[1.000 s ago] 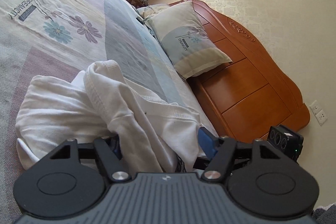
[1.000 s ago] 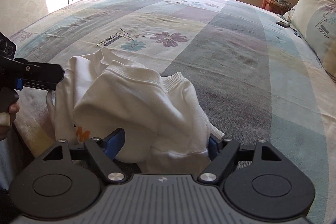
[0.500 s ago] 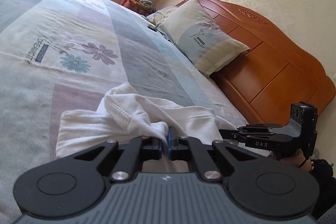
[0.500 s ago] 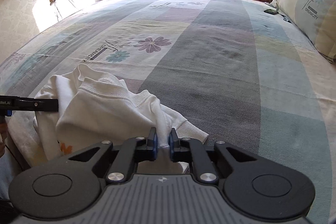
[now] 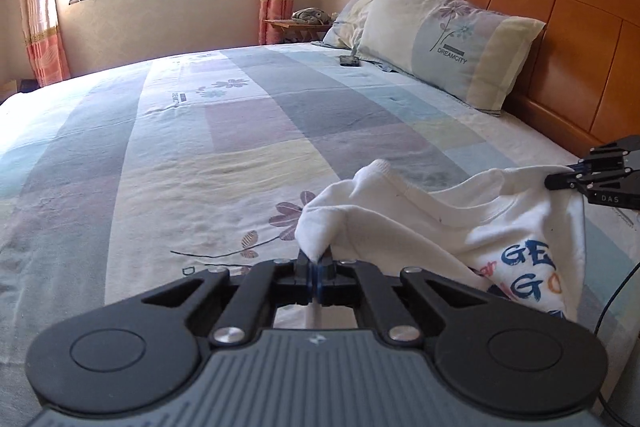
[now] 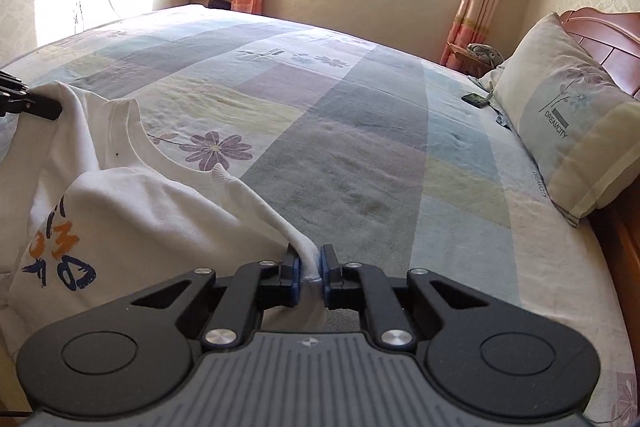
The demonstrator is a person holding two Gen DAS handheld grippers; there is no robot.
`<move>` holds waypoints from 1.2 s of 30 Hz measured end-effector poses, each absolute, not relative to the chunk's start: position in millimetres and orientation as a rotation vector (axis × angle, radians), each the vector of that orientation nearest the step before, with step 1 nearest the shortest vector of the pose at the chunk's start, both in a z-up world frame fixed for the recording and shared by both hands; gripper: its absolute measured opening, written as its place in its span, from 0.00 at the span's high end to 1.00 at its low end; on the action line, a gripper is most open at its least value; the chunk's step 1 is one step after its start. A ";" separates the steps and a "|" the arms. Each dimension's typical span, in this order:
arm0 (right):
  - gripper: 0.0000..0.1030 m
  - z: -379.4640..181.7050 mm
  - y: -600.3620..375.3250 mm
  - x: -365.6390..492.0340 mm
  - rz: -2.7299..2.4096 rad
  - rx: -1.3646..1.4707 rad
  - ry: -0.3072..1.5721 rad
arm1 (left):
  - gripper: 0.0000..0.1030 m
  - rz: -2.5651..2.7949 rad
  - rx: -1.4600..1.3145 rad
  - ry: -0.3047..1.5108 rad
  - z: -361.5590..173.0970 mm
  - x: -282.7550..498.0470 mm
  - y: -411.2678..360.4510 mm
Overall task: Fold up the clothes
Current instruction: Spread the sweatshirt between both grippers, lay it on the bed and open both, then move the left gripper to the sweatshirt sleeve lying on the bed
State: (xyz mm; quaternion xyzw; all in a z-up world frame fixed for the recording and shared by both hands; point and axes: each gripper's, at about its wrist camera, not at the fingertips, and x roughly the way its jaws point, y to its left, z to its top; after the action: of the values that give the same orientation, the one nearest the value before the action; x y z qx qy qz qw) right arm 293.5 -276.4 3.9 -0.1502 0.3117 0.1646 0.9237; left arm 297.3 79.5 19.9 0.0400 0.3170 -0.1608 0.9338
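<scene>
A white T-shirt (image 5: 460, 223) with blue and orange lettering hangs stretched between my two grippers above the near edge of the bed. My left gripper (image 5: 316, 269) is shut on one shoulder corner of it. My right gripper (image 6: 311, 269) is shut on the other shoulder corner of the shirt (image 6: 132, 215). Each gripper shows in the other's view, at the far right (image 5: 560, 181) and at the far left (image 6: 48, 111). The neckline sags between them. The shirt's lower part is out of view.
The bed (image 6: 360, 147) has a pastel patchwork cover with flower prints. Pillows (image 5: 444, 47) lean on the wooden headboard (image 5: 568, 23). A small dark object (image 6: 475, 99) lies near the pillows. A window and curtains are behind. A cable (image 5: 612, 299) hangs at right.
Both grippers closed on the shirt, then lifted and drew apart, so the crumpled heap is now stretched between them with its print showing. Both views have swung toward the window.
</scene>
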 end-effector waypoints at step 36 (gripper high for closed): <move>0.01 -80.3 -264.3 364.7 0.262 -0.200 0.891 | 0.34 -0.186 0.052 0.925 -48.8 333.3 117.2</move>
State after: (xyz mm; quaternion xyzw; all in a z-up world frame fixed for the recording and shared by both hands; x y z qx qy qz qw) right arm 364.7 -264.3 -80.3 -0.0964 0.4290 0.1262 0.8893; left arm 333.3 117.2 -48.8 0.0252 0.4454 -0.0894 0.8905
